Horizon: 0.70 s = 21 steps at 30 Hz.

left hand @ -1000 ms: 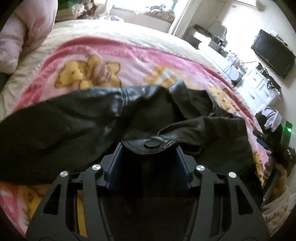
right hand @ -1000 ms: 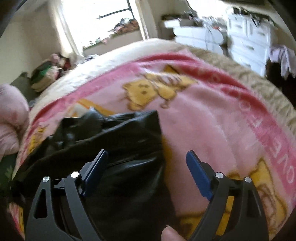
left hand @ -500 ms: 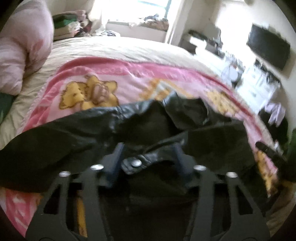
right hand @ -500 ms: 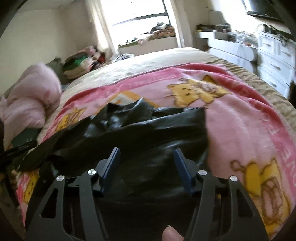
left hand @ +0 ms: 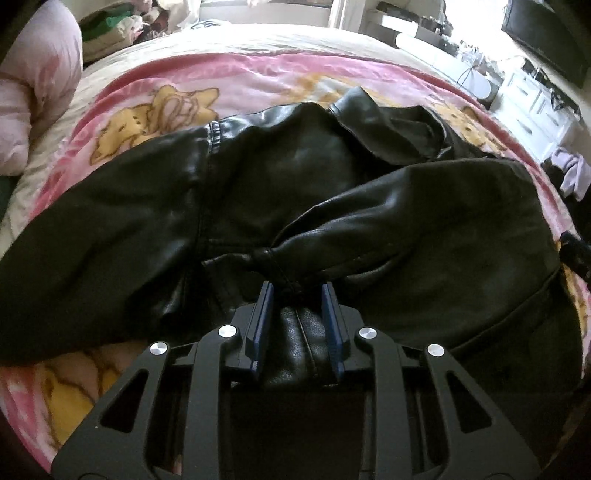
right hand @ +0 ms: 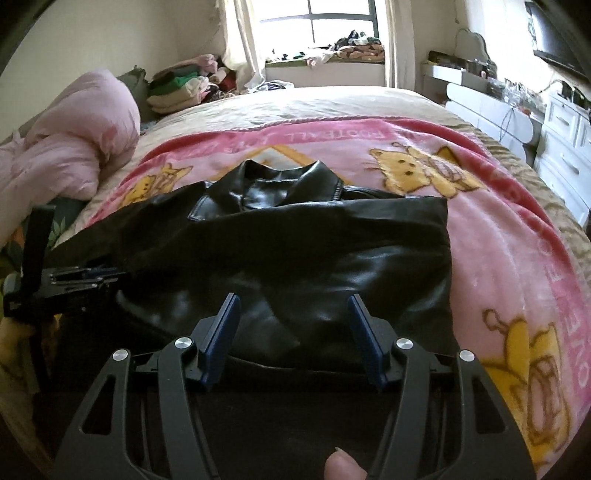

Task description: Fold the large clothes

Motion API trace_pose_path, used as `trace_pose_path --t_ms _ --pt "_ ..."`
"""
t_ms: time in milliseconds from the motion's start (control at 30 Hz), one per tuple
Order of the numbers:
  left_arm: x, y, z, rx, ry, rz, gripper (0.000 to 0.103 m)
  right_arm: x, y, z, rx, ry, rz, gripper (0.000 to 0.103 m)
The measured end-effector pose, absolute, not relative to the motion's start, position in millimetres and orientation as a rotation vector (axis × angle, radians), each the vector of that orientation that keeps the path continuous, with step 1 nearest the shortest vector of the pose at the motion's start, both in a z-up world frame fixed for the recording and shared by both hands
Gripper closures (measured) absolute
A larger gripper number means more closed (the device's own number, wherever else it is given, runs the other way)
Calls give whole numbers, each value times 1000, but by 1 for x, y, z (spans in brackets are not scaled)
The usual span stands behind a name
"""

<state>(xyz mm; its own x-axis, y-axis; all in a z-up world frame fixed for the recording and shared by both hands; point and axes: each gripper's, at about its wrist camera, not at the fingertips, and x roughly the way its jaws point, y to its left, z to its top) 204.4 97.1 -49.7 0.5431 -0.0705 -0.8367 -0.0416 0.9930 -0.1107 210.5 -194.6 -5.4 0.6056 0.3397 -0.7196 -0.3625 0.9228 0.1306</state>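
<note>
A black leather jacket (left hand: 295, 192) lies spread on a pink blanket (right hand: 491, 236) printed with yellow cartoon bears, which covers a bed (right hand: 332, 101) with a beige cover. In the left wrist view the jacket fills most of the frame: one sleeve (left hand: 103, 229) runs out to the left, the collar (left hand: 369, 118) sits at the far side, and another part of the jacket is folded across the body from the right, ending in a cuff or edge close to the claw. The left claw (left hand: 295, 299) has its blue pads (left hand: 260, 325) drawn in close on either side of a bunched piece of the jacket, with leather filling the narrow gap between them, so it is gripping the jacket there. In the right wrist view the jacket lies with its collar (right hand: 280, 177) pointing toward the window (right hand: 332, 22) and its right edge straight against the pink blanket. The right claw (right hand: 291, 306) has its pads (right hand: 364, 332) well apart, with the jacket's near edge lying below and between them; it grips nothing. The left claw (right hand: 77, 277) shows at the left edge of this view, at the jacket's side. A pink rolled duvet (right hand: 62, 147) rests on the bed to the left, folded clothes (right hand: 177, 85) are piled near the window, and white drawers (right hand: 565, 147) stand along the right wall.
</note>
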Motion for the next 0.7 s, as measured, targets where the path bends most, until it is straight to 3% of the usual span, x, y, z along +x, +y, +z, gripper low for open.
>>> trace_pose_path --t_ms 167,467,567,633,700 --pt "206 102 -47 -179 996 -42 83 233 -203 -51 -40 1021 316 44" --pt "207 102 -45 -187 997 -47 81 231 -213 -42 67 992 357 35" --pt "206 101 -40 -189 994 -51 75 226 -207 -34 64 964 382 28" --pt "204 99 -36 -189 987 -60 65 224 -202 -29 76 943 401 14" --pt "202 96 -33 -186 981 -61 59 221 -199 -24 66 918 408 10"
